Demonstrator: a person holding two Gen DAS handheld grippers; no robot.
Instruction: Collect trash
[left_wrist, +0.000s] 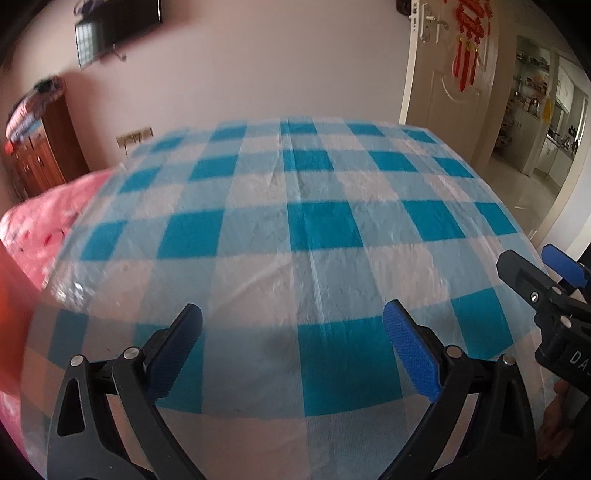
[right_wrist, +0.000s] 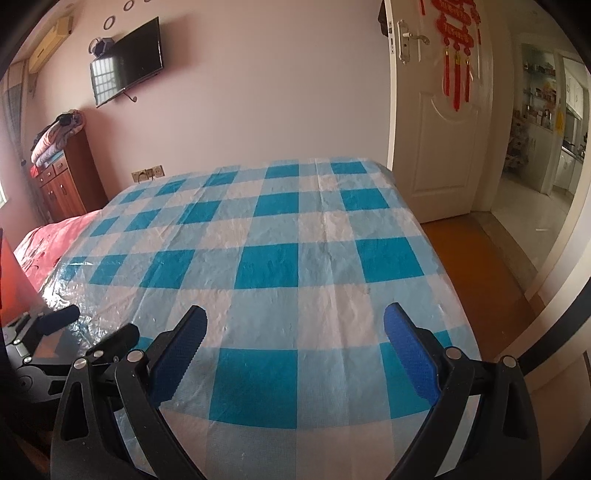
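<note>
Right wrist: checked plastic sheet (right_wrist: 295, 266) covers the pink bed (right_wrist: 48, 236).

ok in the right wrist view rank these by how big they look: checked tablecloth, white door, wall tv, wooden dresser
1. checked tablecloth, fills most of the frame, though it is nearest the camera
2. white door
3. wall tv and wooden dresser look about alike; fisheye stretch at the edge makes ranking them unsure
</note>
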